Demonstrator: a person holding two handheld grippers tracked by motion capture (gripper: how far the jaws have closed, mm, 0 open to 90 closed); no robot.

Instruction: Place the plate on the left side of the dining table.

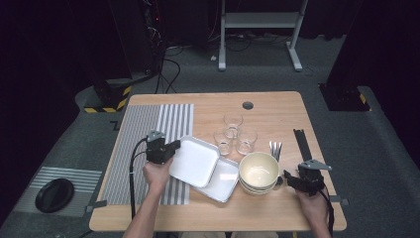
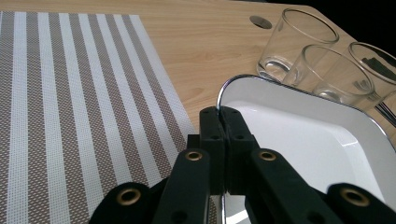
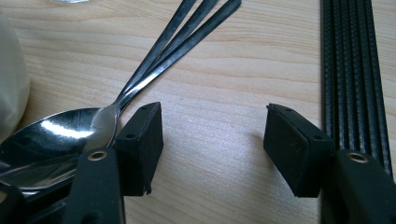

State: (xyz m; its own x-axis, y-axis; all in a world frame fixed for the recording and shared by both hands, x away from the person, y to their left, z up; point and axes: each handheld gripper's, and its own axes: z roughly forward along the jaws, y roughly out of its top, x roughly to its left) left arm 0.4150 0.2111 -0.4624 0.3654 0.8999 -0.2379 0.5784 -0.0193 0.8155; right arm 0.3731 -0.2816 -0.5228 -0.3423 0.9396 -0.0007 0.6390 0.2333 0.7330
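My left gripper [image 1: 173, 148] [image 2: 219, 114] is shut on the left rim of a white square tray [image 1: 195, 161] [image 2: 303, 135]. That tray overlaps a second white tray [image 1: 225, 184] beneath it; I cannot tell whether it is lifted clear. My right gripper [image 1: 288, 178] [image 3: 212, 140] sits low at the right of the table, open, with bare wood between its jaws. Several spoons [image 1: 275, 148] [image 3: 163, 60] lie just to its left, their bowls beside the left jaw. A stack of cream bowls [image 1: 258, 171] [image 3: 9, 84] stands between the trays and the right gripper.
Three clear glasses [image 1: 233, 133] [image 2: 299, 42] stand behind the trays. A striped placemat [image 1: 143, 144] [image 2: 70, 116] covers the table's left side. A black strip [image 1: 302, 144] [image 3: 350, 70] lies along the right edge. A cable hole [image 1: 247, 105] is near the back.
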